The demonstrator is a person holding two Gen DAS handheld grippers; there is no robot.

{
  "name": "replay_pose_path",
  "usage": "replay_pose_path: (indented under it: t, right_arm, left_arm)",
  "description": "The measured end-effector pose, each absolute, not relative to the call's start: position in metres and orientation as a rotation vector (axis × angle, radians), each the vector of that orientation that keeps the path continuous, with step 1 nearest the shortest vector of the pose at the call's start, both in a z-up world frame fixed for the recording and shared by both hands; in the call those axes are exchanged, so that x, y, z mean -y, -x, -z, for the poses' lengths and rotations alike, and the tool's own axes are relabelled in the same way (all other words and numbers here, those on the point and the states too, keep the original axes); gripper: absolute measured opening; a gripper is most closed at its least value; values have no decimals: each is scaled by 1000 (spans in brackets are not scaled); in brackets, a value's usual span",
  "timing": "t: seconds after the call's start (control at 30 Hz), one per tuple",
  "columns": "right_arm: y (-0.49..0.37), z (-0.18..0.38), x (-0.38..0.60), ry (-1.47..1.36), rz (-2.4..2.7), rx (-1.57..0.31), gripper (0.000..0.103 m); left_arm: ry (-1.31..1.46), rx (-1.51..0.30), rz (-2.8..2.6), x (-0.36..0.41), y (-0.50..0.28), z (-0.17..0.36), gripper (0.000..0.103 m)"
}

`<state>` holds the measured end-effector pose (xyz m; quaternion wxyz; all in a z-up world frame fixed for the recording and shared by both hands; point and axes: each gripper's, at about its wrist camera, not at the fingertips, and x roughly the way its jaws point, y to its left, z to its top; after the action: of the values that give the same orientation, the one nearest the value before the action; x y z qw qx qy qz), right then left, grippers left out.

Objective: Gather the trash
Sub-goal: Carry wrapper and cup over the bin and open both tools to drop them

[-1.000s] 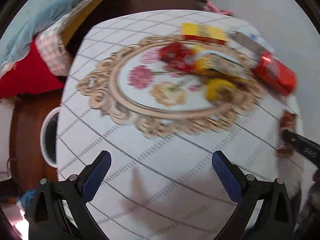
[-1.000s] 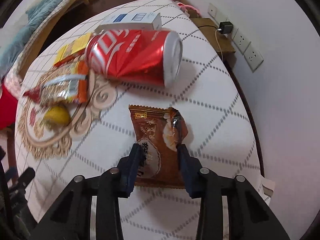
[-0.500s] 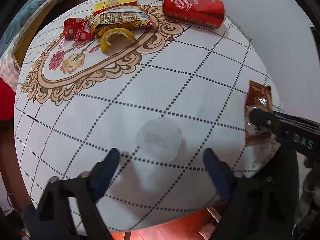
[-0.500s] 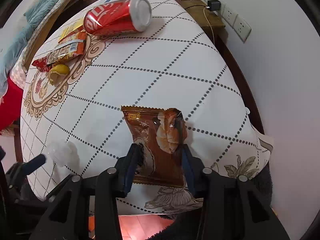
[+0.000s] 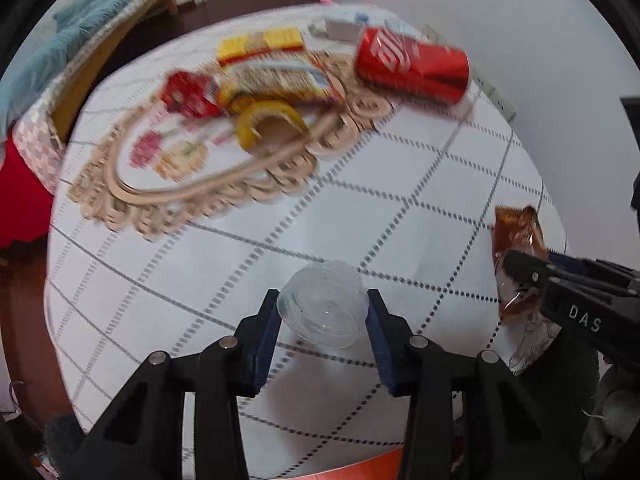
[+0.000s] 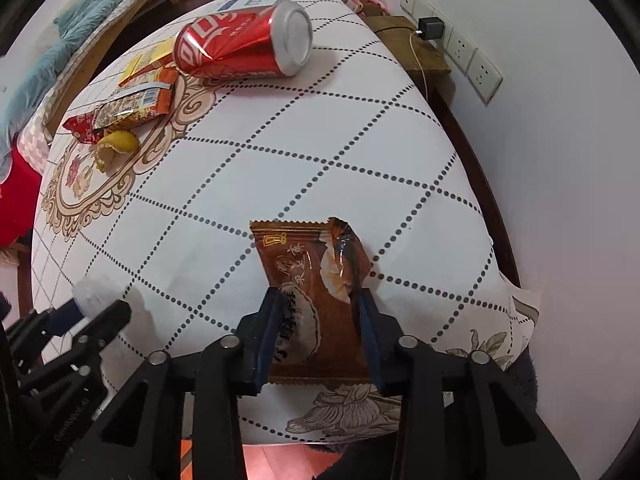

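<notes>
A clear plastic cup (image 5: pixel 324 300) lies on its side on the white checked tablecloth (image 5: pixel 400 184), near the front edge. My left gripper (image 5: pixel 322 316) points down over it, jaws closing, and both blue pads touch the cup's sides. In the right wrist view that gripper (image 6: pixel 100 312) and the cup (image 6: pixel 94 288) sit low on the left. My right gripper (image 6: pixel 316 320) is shut on a brown snack wrapper (image 6: pixel 304 264) by the table's front corner. The left wrist view also shows this wrapper (image 5: pixel 516 232), at the right.
Across the table lie a dented red can (image 6: pixel 236 48), snack packets (image 6: pixel 132 106), a yellow peel (image 6: pixel 116 144) and a white box (image 5: pixel 340 30). A wall with sockets (image 6: pixel 472 60) runs along the right. A bed with a blue blanket (image 6: pixel 80 20) stands far left.
My left gripper came from the table's middle to the clear cup, and its wide jaws closed in around it. My right gripper dragged the brown wrapper to the front edge, still gripping it.
</notes>
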<state>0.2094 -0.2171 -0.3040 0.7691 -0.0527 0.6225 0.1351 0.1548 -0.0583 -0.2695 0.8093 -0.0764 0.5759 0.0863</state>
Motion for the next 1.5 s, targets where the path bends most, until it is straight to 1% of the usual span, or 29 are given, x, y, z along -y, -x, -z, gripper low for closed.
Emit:
replay_pose_path:
  t: [0.07, 0.3, 0.47, 0.63, 0.77, 0.9, 1.1, 1.2, 1.3, 1.33, 1.37, 1.4, 1.47, 1.5]
  right_arm:
    - [-208, 299, 215, 111, -303, -1339, 36]
    - [-205, 259, 187, 64, -394, -1273, 36]
    - [-205, 221, 132, 50, -523, -1218, 35]
    - [-196, 191, 44, 45, -691, -1191, 35]
    - [-181, 190, -46, 76, -821, -1212, 35]
    - [-159, 210, -137, 123, -923, -1258, 35]
    - [-123, 273, -269, 246, -1010, -1388, 35]
    - [-109, 308, -325, 319, -1017, -1426, 35]
    - [-101, 342, -372, 382, -1002, -1455, 35]
    - [-99, 356, -388, 401, -994, -1468, 35]
    - [-98, 364, -396, 414, -990, -1477, 35]
    - [-96, 373, -404, 426, -986, -1489, 35]
    - [-94, 393, -422, 444, -976, -1513, 35]
    - [-92, 402, -428, 450, -978, -1529, 36]
  left_arm:
    - [149, -1188, -214, 48, -150, 253, 38]
    - [166, -1045, -324, -12, -130, 192, 38]
    - [198, -963, -428, -80, -110, 154, 38]
    - [274, -927, -556, -169, -75, 137, 38]
    - [390, -930, -654, -247, -40, 152, 38]
    - [537, -947, -724, -319, 1, 182, 38]
    - [832, -986, -744, -410, 56, 258, 39]
    - [956, -1006, -715, -442, 70, 292, 39]
    - [1026, -1038, -728, -466, 79, 316, 40]
    - [1030, -1043, -738, -470, 80, 319, 43]
    - [1038, -1046, -760, -477, 85, 324, 57]
    - [1044, -1046, -774, -479, 86, 328, 74]
    - [1057, -1034, -817, -486, 99, 335, 82]
    - [1051, -1038, -833, -488, 104, 336, 84]
